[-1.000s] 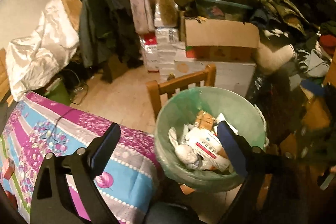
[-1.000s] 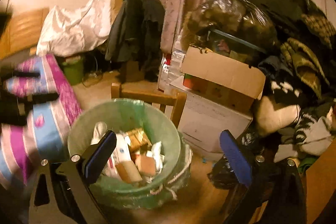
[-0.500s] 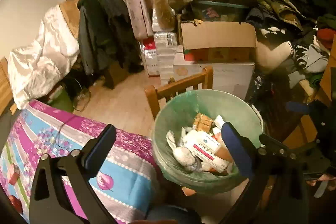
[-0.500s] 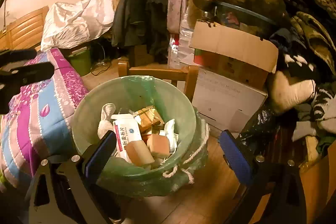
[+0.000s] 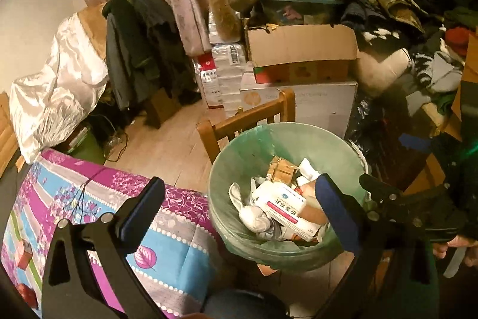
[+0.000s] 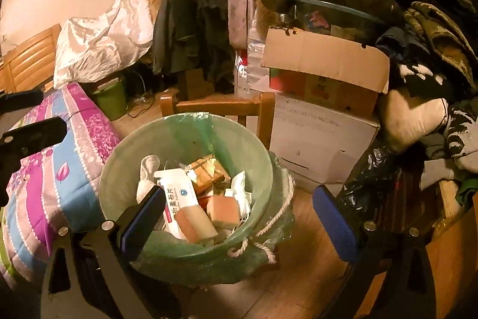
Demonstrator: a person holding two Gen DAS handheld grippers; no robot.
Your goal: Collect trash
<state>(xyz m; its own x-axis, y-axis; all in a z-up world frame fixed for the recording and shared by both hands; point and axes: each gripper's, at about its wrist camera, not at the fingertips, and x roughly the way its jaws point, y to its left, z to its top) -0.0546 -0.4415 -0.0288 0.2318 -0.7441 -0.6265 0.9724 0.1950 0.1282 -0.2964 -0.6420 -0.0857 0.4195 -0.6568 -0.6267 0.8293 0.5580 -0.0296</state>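
Note:
A round trash bin with a green liner (image 5: 239,157) (image 6: 191,139) stands on the wooden floor beside the bed. It holds several pieces of trash: a white medicine box (image 5: 282,208) (image 6: 179,196), crumpled tissue (image 5: 254,217), a tan carton (image 6: 209,169) and pink sponge-like blocks (image 6: 224,210). My left gripper (image 5: 242,217) is open and empty, above the bin's left rim. My right gripper (image 6: 239,217) is open and empty, over the bin's near rim. The right gripper shows at the right edge of the left wrist view (image 5: 418,211).
A purple and blue quilt (image 5: 89,199) (image 6: 59,163) lies left of the bin. A wooden chair (image 5: 248,121) (image 6: 215,106) stands behind it. Cardboard boxes (image 5: 301,56) (image 6: 322,73), black bags and heaped clothes (image 6: 433,20) fill the right. A rope (image 6: 263,235) ties the liner.
Both grippers have come closer to the bin, so it fills more of each view. The right gripper has entered the left wrist view at the right.

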